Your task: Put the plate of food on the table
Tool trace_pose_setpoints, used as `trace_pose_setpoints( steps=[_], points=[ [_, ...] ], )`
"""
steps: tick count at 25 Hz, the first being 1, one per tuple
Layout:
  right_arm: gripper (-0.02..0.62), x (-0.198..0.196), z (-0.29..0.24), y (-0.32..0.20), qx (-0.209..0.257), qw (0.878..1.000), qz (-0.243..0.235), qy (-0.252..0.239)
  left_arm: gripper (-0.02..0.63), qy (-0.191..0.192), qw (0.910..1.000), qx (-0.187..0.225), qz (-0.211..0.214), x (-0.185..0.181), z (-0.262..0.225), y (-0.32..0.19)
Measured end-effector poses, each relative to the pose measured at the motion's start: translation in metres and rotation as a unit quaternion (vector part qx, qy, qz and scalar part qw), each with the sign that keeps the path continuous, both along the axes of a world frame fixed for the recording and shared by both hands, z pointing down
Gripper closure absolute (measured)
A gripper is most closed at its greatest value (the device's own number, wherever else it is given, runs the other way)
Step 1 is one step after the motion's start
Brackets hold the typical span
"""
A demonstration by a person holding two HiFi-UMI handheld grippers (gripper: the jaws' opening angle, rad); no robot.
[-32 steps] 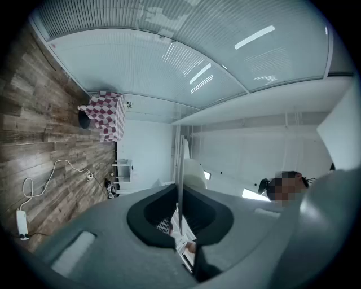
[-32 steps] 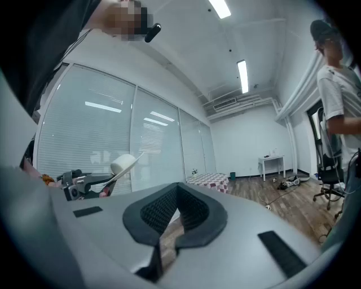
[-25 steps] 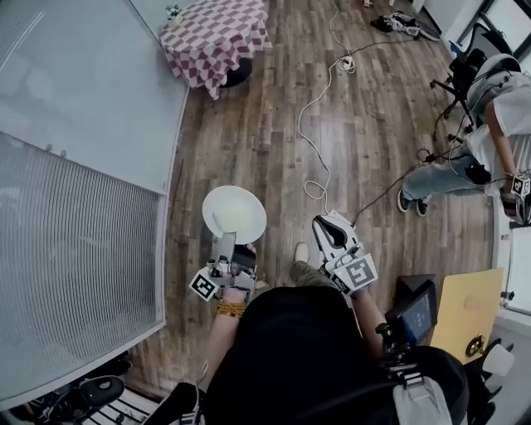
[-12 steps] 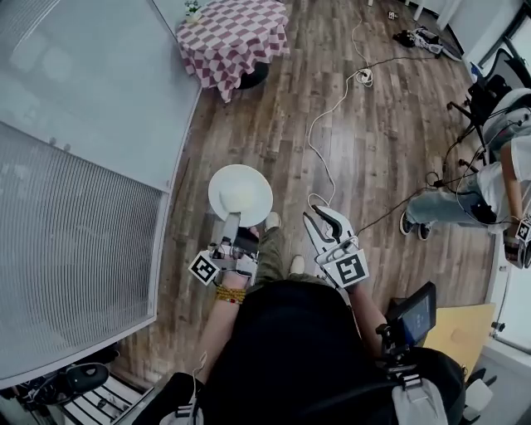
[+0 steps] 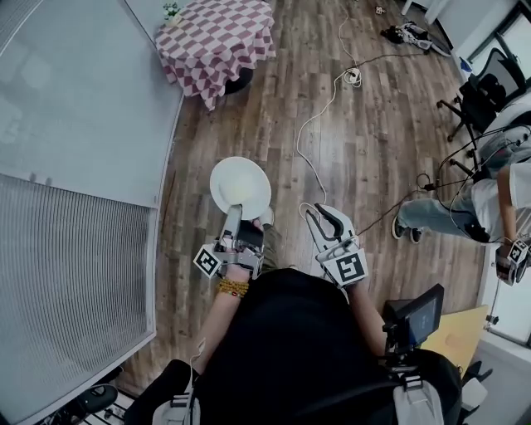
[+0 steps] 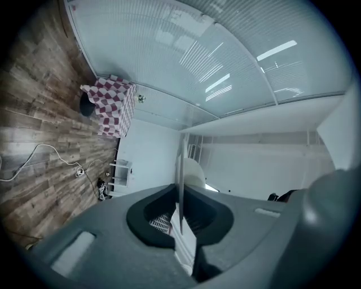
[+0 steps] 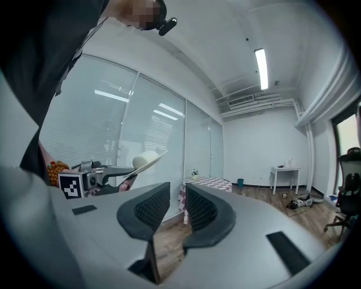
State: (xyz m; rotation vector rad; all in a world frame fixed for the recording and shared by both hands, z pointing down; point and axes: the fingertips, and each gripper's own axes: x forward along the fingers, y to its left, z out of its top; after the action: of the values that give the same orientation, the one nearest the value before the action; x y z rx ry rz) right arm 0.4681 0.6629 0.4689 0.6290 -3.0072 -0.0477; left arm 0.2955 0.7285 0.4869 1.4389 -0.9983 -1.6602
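Observation:
A white plate carrying a pale mound of food hangs over the wooden floor. My left gripper is shut on its near rim. In the left gripper view the plate shows edge-on between the jaws of the left gripper. My right gripper hovers beside it to the right, open by a narrow gap and holding nothing. The right gripper view shows the plate off to the left. The round table with a red-and-white checked cloth stands farther ahead, also visible as the table and the table.
A glass partition with blinds runs along the left. A white cable snakes over the floor to a power strip. Another person sits at the right near an office chair. A small plant stands on the checked table.
Both grippers and the plate have travelled forward over the floor toward the checked table. The left grip on the plate rim is unchanged, and the right jaws have not changed.

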Motion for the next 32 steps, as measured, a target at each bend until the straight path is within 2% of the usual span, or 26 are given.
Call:
trace_pose_setpoints(
  steps=[4, 9, 14, 17, 21, 26, 32],
  points=[
    [0.505, -0.034, -0.010, -0.038, 0.000, 1.000, -0.003, 0.004, 0.586, -0.024, 0.9995, 0.009, 0.017, -0.030, -0.018, -0.042],
    [0.505, -0.079, -0.018, -0.071, -0.007, 1.000, 0.005, 0.023, 0.585, -0.006, 0.9997, 0.018, 0.017, -0.072, -0.024, -0.079],
    [0.505, -0.125, -0.022, -0.098, 0.001, 1.000, -0.005, 0.018, 0.586, 0.034, 0.9991, 0.017, 0.018, -0.113, -0.018, -0.110],
    [0.505, -0.149, -0.021, -0.114, -0.006, 1.000, -0.004, 0.026, 0.585, 0.039, 0.9988, 0.023, 0.018, -0.139, -0.019, -0.127],
    [0.505, -0.175, -0.025, -0.132, -0.008, 0.999, -0.002, 0.032, 0.586, 0.048, 0.9977, 0.037, 0.031, -0.161, -0.025, -0.146],
    [0.505, -0.196, -0.024, -0.148, -0.013, 0.999, -0.003, 0.039, 0.586, 0.027, 0.9974, 0.038, 0.055, -0.179, -0.031, -0.169],
    [0.505, -0.213, -0.016, -0.177, -0.018, 0.999, -0.005, 0.045, 0.586, 0.030, 0.9970, 0.043, 0.057, -0.195, -0.026, -0.199]
  ],
)
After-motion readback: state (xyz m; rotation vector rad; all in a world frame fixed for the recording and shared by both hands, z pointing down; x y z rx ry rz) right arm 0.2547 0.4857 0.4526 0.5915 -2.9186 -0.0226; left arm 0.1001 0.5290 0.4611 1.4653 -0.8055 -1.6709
